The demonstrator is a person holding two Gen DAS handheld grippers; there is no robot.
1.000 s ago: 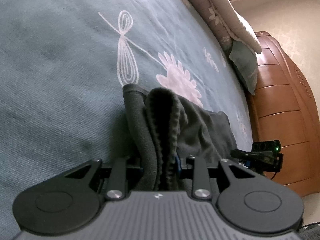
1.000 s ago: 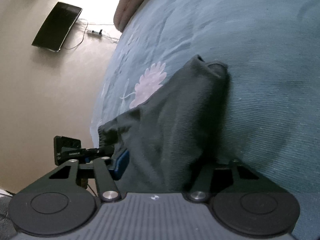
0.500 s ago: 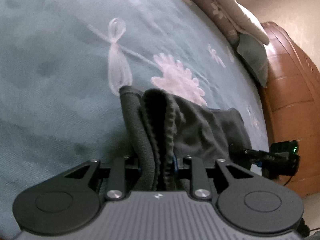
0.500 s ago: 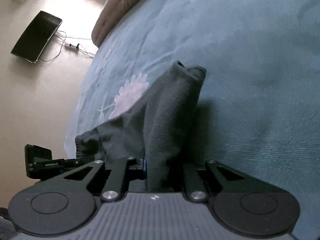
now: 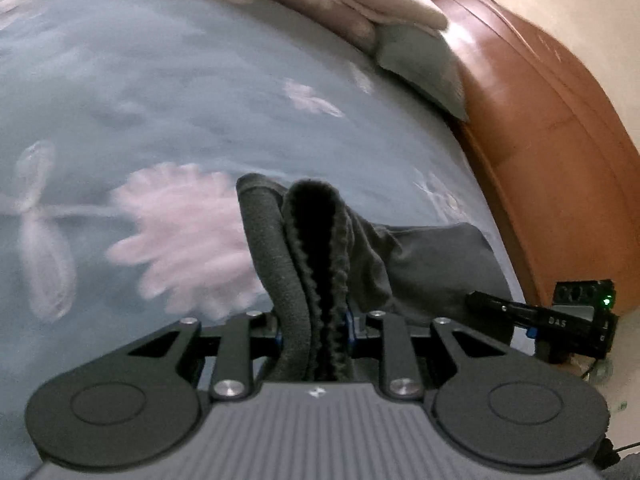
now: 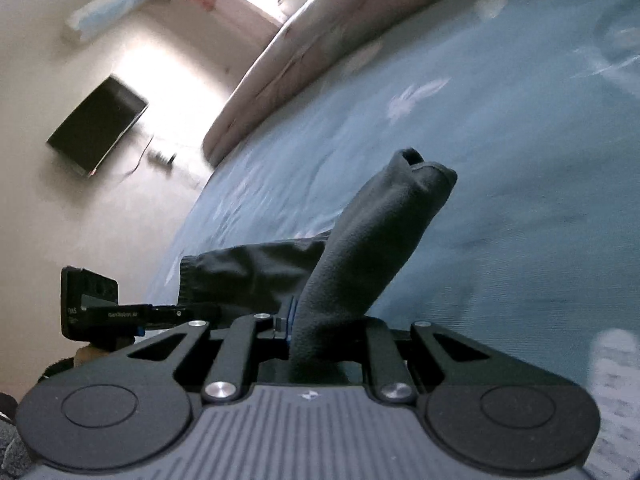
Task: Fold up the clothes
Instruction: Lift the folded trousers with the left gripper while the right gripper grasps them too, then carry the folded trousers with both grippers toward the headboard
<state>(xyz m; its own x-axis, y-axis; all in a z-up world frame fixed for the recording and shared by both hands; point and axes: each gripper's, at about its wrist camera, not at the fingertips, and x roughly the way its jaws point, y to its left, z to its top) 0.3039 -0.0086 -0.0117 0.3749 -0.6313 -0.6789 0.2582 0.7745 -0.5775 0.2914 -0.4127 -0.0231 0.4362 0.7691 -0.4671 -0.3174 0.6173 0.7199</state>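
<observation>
Both ends of the dark grey garment (image 5: 420, 264) up off the blue-green bedspread (image 5: 160, 92) now, stretched between the two tools. Left gripper (image 5: 314, 330) clenched on the ribbed waistband edge, a thick fold of fabric standing up between the pads, jaws having just been closing on it. Right gripper (image 6: 320, 332) clamped tight on the other corner of the same garment (image 6: 372, 248), cloth rising from the jaws in a twisted column with a small rolled opening at its top, jaws likewise just closed in on the fabric. Pink flower print (image 5: 180, 232) on the bedspread just left of the raised fold, heavily blurred. Pinkish quilt (image 5: 340, 4) bunched along the far edge of the bed, grey pillow (image 5: 424, 64) beside a wooden headboard (image 5: 560, 160). In the right wrist view, pale floor (image 6: 120, 200) beyond the bed edge, a dark flat panel (image 6: 96, 124) lying on it.
</observation>
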